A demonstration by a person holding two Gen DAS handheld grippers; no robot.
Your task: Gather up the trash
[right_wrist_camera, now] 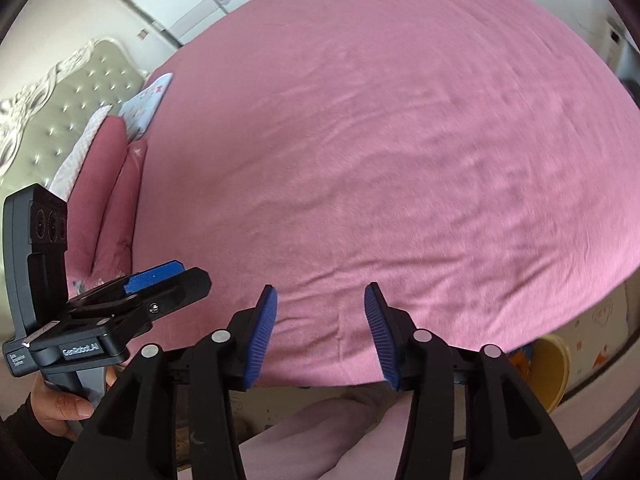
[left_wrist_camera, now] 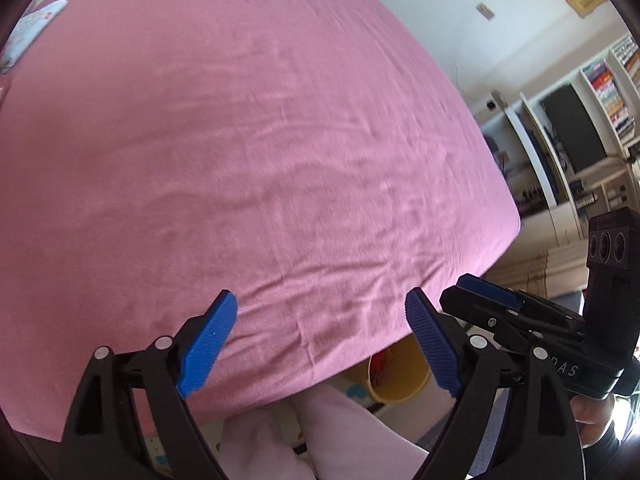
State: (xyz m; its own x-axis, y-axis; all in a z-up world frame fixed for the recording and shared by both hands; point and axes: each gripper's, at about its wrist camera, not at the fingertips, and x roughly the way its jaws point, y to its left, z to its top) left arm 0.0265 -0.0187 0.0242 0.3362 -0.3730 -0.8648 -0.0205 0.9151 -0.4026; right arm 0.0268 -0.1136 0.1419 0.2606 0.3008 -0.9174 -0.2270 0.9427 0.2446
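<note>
A pink bedsheet [left_wrist_camera: 260, 160] fills nearly the whole frame in both views, wrinkled, with no trash visible on it. Pink pillows [right_wrist_camera: 116, 196] lean at the left of the right wrist view. A yellow bin [left_wrist_camera: 394, 376] sits low, right of centre, beyond the bed's edge. The left gripper [left_wrist_camera: 320, 344] gapes wide, empty. The right gripper [right_wrist_camera: 320, 336] stands parted, empty too.

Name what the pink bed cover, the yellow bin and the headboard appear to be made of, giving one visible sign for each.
Pink bed cover: soft matte woven fabric, shown by its fine creases.
Yellow bin: probably plastic, with a smooth, even-coloured wall.
Headboard: apparently padded upholstery with shiny buttons, within a carved pale frame; the material is unclear.
</note>
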